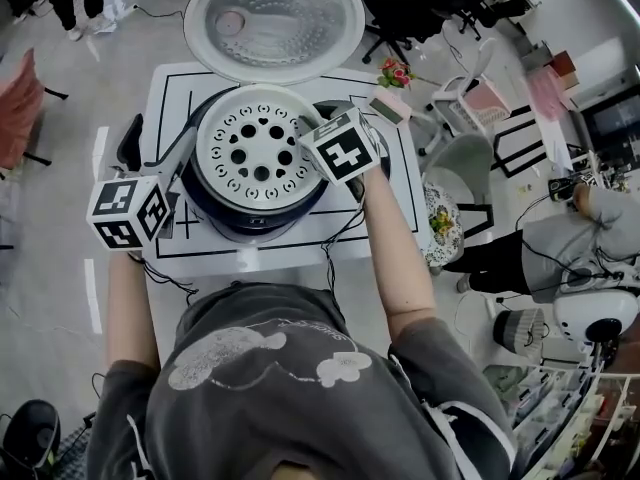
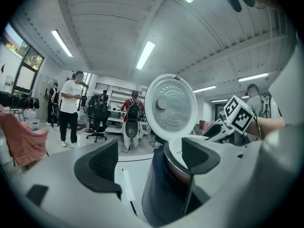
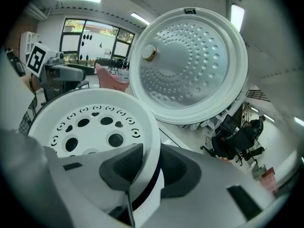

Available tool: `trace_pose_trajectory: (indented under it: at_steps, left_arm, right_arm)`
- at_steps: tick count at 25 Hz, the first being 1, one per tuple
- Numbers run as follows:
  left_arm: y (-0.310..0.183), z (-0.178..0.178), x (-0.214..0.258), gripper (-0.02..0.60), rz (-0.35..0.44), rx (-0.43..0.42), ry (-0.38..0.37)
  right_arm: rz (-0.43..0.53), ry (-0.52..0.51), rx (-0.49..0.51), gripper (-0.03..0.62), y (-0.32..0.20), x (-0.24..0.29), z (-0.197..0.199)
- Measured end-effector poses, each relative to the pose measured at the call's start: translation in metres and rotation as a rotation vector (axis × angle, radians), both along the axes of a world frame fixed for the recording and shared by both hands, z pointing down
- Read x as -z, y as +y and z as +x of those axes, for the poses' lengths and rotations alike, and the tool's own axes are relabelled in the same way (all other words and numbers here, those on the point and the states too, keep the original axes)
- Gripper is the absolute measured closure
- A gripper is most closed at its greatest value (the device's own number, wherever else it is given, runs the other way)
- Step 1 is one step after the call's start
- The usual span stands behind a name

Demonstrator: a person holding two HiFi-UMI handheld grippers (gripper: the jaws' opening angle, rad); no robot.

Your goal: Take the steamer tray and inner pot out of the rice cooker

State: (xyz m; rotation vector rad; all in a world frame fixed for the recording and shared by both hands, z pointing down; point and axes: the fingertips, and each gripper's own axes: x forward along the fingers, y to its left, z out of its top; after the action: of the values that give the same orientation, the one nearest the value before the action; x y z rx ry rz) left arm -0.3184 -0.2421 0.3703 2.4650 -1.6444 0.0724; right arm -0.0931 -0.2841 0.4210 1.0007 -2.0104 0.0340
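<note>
In the open rice cooker, at table centre: steamer tray, white, perforated, seated at the cooker's mouth and not yet lifted. Inner pot: presumably beneath the tray, not plainly visible. Right gripper: jaws pinched on the tray's near-right rim, one pad inside, one outside. Left gripper: jaws apart, empty, level against the cooker's left side. Lid: swung fully back. Progress: tray gripped only; both removals outstanding.
</note>
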Motion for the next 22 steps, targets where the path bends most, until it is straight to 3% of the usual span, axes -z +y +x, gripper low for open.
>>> trace_pose_trajectory:
  at_steps: [5, 9, 16, 22]
  left_arm:
    - [0.010, 0.001, 0.005, 0.170, 0.016, -0.002, -0.002]
    - [0.015, 0.005, 0.009, 0.170, 0.028, -0.015, -0.006]
    - [0.016, 0.010, 0.015, 0.170, 0.049, -0.044, -0.009]
    - [0.023, 0.027, 0.027, 0.170, 0.068, -0.085, -0.023]
  right_arm:
    - [0.026, -0.126, -0.057, 0.499, 0.004, 0.019, -0.001]
    - [0.106, -0.249, -0.086, 0.546, 0.003, 0.050, -0.003]
    - [0.190, -0.278, -0.092, 0.549, 0.011, 0.065, -0.007]
    - [0.216, -0.456, -0.151, 0.549, 0.023, 0.098, 0.013]
